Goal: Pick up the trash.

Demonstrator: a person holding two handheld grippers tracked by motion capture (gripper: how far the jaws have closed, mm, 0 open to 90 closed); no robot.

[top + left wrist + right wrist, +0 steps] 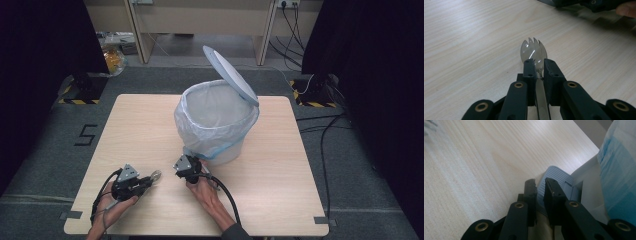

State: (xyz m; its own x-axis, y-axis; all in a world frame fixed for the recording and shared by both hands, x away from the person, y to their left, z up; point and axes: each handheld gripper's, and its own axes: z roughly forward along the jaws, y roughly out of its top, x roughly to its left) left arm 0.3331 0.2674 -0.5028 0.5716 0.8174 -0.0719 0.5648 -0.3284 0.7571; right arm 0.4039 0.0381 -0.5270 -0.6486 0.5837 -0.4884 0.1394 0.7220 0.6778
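Between the left gripper's (539, 65) closed fingers sits a spork (534, 51), its head just past the tips. The right gripper's (540, 185) fingers, together, press the bin pedal (554, 176).

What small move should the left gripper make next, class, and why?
Probably lift the spork off the table and carry it toward the bin. The left gripper is shut on its handle, the right gripper sits on the pedal, and the lid stands open.
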